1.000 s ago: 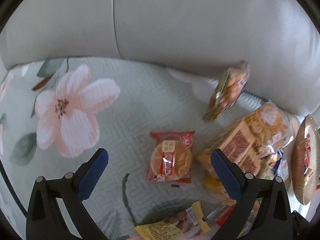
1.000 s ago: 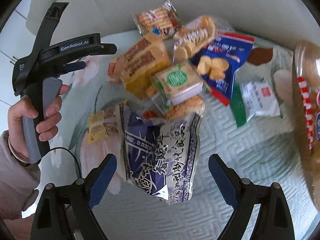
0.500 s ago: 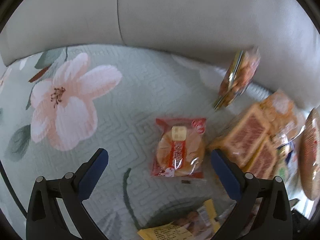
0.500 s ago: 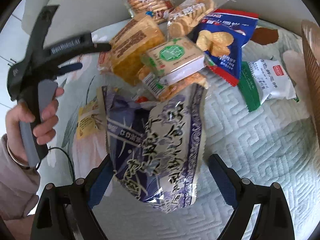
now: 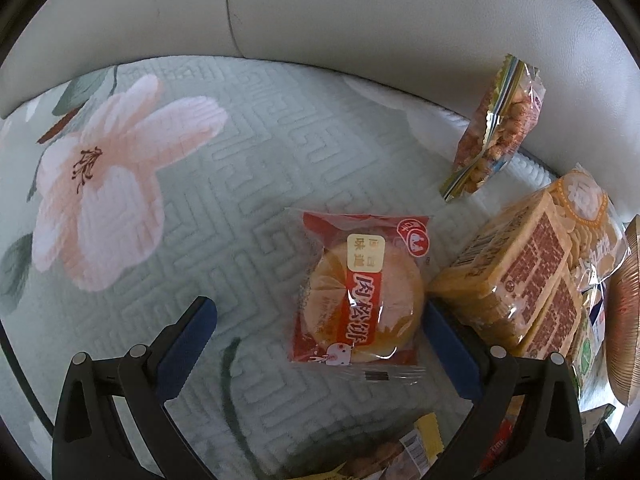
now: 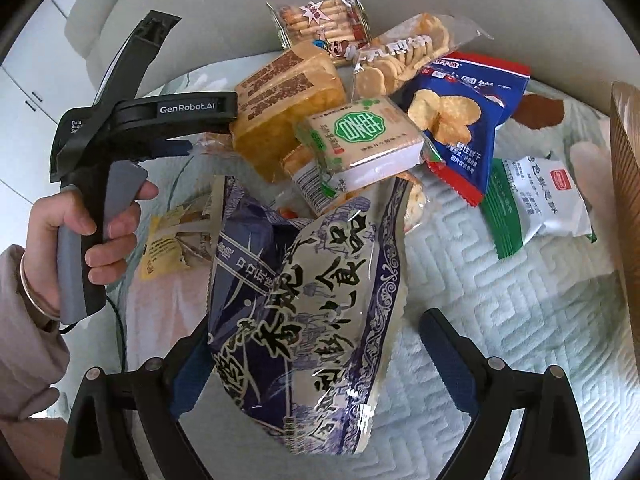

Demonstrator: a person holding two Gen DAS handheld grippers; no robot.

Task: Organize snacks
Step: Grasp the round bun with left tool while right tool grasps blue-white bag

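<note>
Hovering my left tongs (image 5: 320, 316) spread wide over the red-wrapped bun (image 5: 360, 296), which lies flat on the flowered cushion (image 5: 200, 208) apart from the pile, so I can straddle it. My right tongs (image 6: 316, 344) gape around the purple bag (image 6: 308, 304), nearest of the heap, gripping nothing yet.

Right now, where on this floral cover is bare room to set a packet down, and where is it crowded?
Free: the stretch over the pink flower, between the sofa back and the red bun packet; also the cover below the green-and-white packet. Crowded: the pile around the green-label packet.
</note>
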